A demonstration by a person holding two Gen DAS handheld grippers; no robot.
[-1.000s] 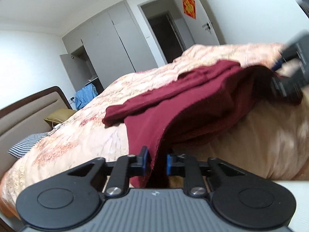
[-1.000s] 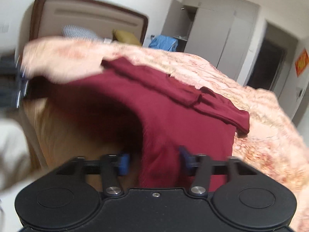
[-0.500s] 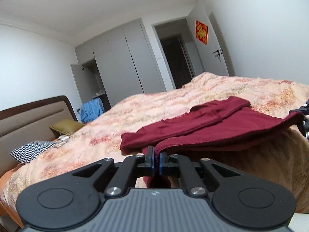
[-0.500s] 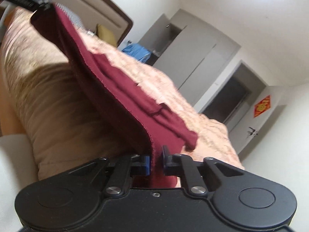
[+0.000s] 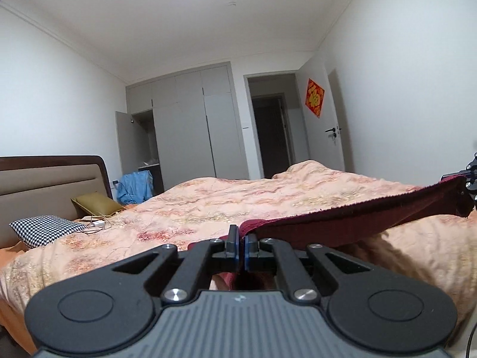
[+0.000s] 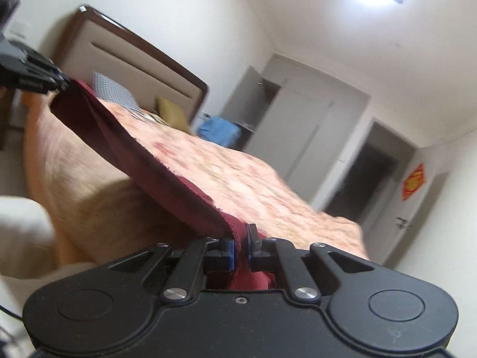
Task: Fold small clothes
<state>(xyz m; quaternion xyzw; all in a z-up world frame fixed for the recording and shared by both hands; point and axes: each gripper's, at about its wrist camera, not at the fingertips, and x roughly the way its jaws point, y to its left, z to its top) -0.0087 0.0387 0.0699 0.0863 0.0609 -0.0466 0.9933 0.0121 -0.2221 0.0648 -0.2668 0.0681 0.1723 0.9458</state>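
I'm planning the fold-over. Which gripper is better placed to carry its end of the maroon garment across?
Neither clearly. The left gripper and the right gripper are each shut on an end of the maroon garment, stretched taut over the floral quilt. I'd marginally favour the left, whose view is steady.

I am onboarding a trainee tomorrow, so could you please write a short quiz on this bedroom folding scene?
1. True or false: the left gripper is shut on the maroon garment.
2. What spans between the left and right gripper?
3. The checked pillow lies: A) by the headboard, B) in the wardrobe, C) on the floor.

Key: 1 true; 2 the maroon garment, held taut above the quilt; 3 A.
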